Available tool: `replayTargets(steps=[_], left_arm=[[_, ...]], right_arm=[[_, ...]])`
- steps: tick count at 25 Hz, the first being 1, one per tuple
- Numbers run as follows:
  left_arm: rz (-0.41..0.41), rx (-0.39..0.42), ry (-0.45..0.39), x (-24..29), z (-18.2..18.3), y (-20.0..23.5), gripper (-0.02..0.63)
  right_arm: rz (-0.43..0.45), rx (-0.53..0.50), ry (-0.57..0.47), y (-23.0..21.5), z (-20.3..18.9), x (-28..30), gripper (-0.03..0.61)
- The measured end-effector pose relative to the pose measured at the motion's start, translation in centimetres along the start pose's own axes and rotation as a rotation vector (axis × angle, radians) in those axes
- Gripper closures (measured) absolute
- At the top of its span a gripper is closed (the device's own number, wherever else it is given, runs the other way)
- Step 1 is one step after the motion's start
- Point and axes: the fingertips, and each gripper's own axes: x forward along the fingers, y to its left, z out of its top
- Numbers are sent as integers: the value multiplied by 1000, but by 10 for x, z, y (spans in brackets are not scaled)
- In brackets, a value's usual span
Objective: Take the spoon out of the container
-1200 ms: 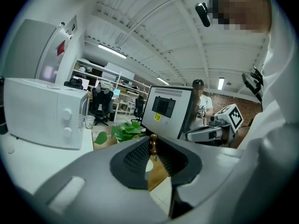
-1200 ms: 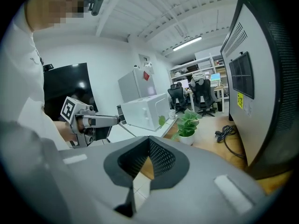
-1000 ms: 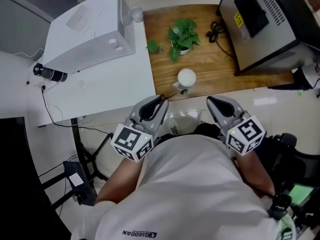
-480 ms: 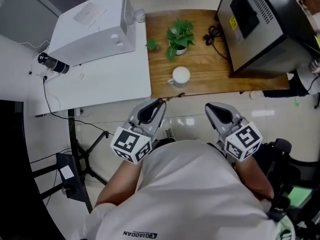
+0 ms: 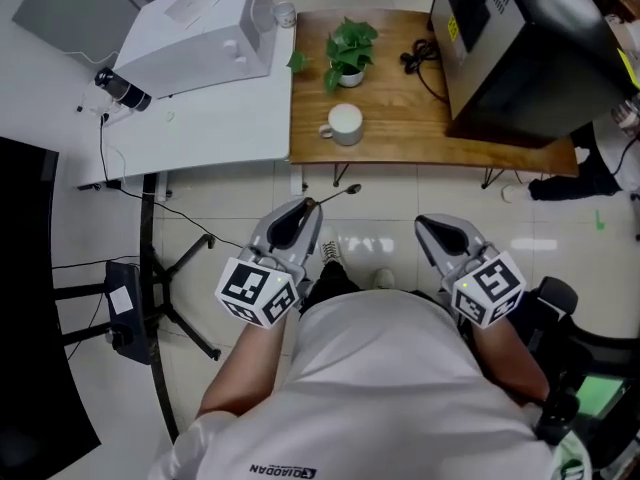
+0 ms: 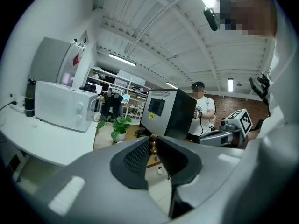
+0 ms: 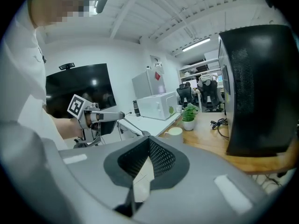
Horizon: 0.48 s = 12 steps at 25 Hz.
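left gripper (image 5: 309, 206) jaws clenched the spoon (image 5: 336, 194), its long axis pointing ahead toward the cup (image 5: 345, 123); right gripper (image 5: 426, 224) jaws were closed, empty.

Wooden table (image 5: 400, 133) bears plant (image 5: 347, 48), cup (image 5: 345, 123) (white), cable (image 5: 418, 60) — and black box (image 5: 520, 48).

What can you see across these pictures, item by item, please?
wooden table: one, brown, ahead of the person
white table: one, left of the wooden table
cup: one, white, wooden table's near side
plant: one, green, white pot, behind the cup
cable: one, black, right of the plant
machine: one, black, wooden table's right end
microwave: one, white, on the white table
bottle: one, black, left of the microwave
spoon: one, dark, outside the cup, in the left gripper
left gripper: grey, shut on the spoon
right gripper: grey, shut, empty
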Motion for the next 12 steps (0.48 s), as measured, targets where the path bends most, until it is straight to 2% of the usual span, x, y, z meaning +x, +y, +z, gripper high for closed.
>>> replayTargets(steps=[6, 12], left_arm=[[42, 25, 13, -29, -24, -34, 561], [28, 36, 57, -49, -41, -31, 560]], right_arm=[[33, -7, 5, 19, -26, -21, 571], [3, 25, -15, 36, -33, -26, 572]])
